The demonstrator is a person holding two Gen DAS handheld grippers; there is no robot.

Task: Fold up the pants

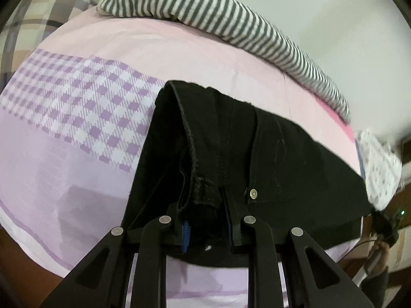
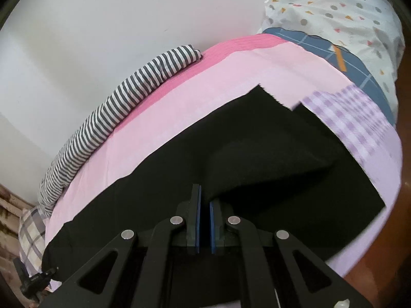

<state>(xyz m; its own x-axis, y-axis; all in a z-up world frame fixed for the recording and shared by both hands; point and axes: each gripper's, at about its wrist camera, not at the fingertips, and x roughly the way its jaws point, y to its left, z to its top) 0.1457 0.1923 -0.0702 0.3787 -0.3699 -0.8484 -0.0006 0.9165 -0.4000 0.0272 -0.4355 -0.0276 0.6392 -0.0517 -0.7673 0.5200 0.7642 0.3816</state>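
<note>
The black pants (image 1: 269, 154) on the bed (image 1: 77, 154) look soft, rather heavy denim, best held at the thick waistband, where the left hand-held gripper (image 1: 208, 220) clamps it at 6 o'clock, while the right hand-held gripper (image 2: 204, 220) pinches a fabric fold.

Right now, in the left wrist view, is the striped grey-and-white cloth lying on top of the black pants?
No: the striped grey-and-white cloth lies along the bed's far edge by the wall, apart from the black pants.
</note>
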